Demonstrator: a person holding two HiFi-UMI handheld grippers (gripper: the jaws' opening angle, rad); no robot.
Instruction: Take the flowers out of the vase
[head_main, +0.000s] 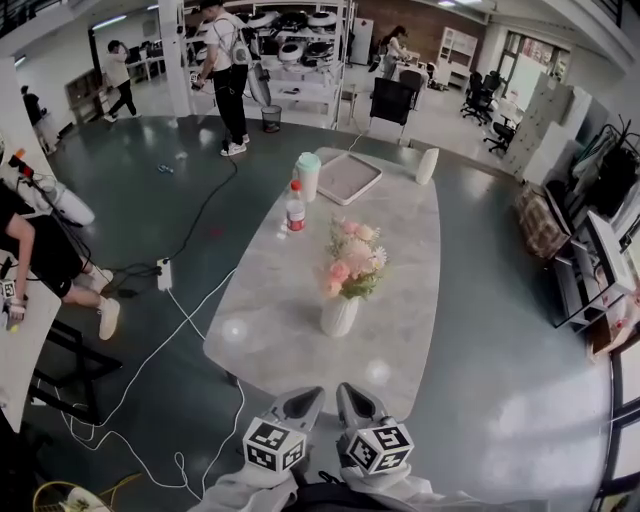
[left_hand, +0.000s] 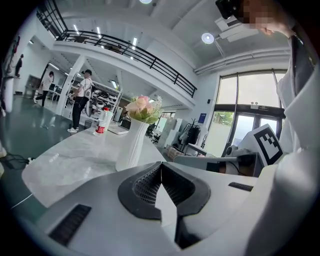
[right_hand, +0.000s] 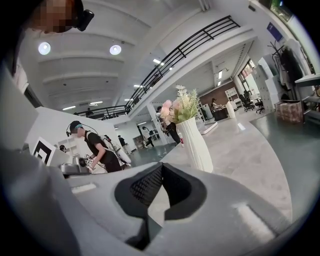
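A white vase (head_main: 339, 316) stands upright near the front of the marble table (head_main: 270, 320). It holds a bunch of pink and cream flowers (head_main: 352, 258) with green leaves. At the bottom of the head view my left gripper (head_main: 306, 400) and right gripper (head_main: 352, 397) sit side by side just short of the table's near edge, both shut and empty. The left gripper view has the vase (left_hand: 131, 146) and flowers (left_hand: 143, 108) ahead and slightly left of the closed jaws. In the right gripper view the vase (right_hand: 195, 145) and flowers (right_hand: 179, 107) are ahead and slightly right.
Further back on the table stand a red-labelled bottle (head_main: 295, 212), a white cup with a teal lid (head_main: 308, 176), a flat tray (head_main: 348, 178) and a white cylinder (head_main: 427, 165). Cables and a power strip (head_main: 164, 273) lie on the floor at left. People work nearby.
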